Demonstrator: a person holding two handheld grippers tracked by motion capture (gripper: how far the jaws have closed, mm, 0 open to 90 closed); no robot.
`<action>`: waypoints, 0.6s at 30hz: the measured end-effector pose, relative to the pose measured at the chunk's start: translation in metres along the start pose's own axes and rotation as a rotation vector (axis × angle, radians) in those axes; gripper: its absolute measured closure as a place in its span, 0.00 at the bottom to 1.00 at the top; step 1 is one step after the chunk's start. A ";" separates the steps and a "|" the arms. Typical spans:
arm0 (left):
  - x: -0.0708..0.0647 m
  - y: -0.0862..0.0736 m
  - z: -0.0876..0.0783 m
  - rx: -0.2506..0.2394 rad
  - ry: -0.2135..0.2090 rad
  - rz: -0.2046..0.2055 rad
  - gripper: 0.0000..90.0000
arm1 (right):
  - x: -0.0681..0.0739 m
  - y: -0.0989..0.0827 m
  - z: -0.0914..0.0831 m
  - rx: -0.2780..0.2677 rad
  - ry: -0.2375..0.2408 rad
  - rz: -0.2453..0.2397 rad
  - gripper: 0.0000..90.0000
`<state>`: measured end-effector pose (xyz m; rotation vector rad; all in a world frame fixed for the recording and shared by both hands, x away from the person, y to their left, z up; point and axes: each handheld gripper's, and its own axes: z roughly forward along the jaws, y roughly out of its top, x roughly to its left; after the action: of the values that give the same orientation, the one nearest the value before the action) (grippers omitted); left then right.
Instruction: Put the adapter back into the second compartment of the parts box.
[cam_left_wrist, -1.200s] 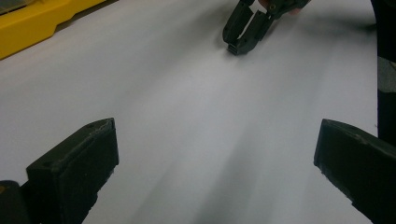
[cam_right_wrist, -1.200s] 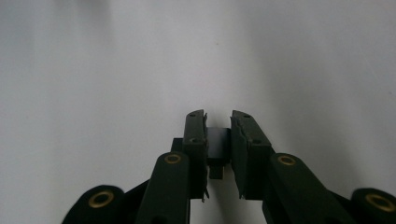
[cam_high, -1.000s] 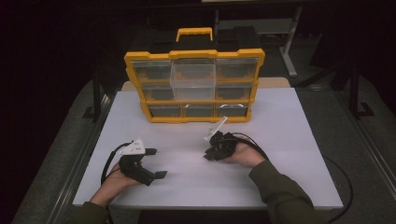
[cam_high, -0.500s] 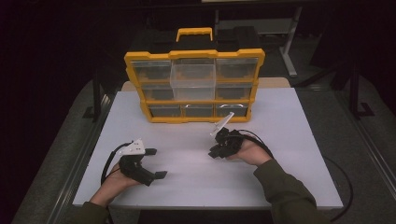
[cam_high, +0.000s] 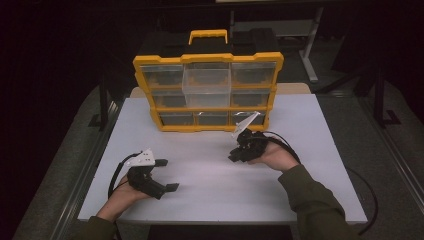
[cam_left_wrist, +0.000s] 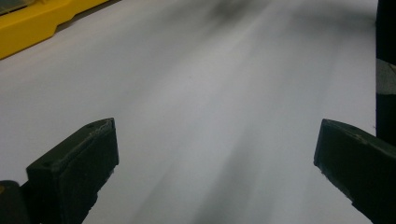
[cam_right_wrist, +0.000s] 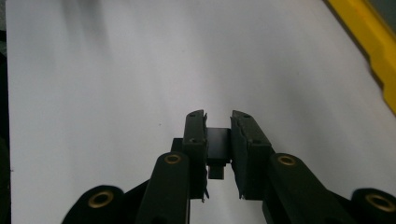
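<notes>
My right gripper (cam_high: 234, 156) hovers over the white table (cam_high: 215, 180), just in front of the yellow drawer organizer (cam_high: 207, 125). Its jaws point toward the table's left. In the right gripper view, my right gripper (cam_right_wrist: 218, 119) is shut on a small black block (cam_right_wrist: 218, 142) pinched between the pads. My left gripper (cam_high: 170, 175) rests low at the table's front left. In the left gripper view, my left gripper (cam_left_wrist: 217, 135) is open wide, with bare white table between its jaws.
The organizer has clear drawers, and its top middle drawer (cam_high: 206, 82) is pulled out toward me. Its yellow base shows at the edge in the left gripper view (cam_left_wrist: 37, 23) and the right gripper view (cam_right_wrist: 369, 46). Dark floor surrounds the table.
My right hand has risen a little and drifted toward the organizer with the black block still held. The left hand has stayed put.
</notes>
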<state>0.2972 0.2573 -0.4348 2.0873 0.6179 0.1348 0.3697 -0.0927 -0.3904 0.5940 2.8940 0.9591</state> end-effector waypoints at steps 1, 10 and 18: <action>0.000 0.000 0.000 0.000 0.000 0.000 0.00 | 0.000 0.001 -0.002 -0.001 -0.004 0.001 0.84; -0.001 0.000 -0.001 -0.001 -0.002 0.000 0.00 | -0.004 0.013 -0.024 -0.023 -0.006 -0.015 0.84; 0.000 0.000 -0.001 -0.002 -0.002 0.001 0.00 | -0.009 0.022 -0.042 -0.031 -0.012 -0.006 0.84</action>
<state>0.2965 0.2576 -0.4344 2.0861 0.6156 0.1342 0.3796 -0.1036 -0.3440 0.5862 2.8631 0.9941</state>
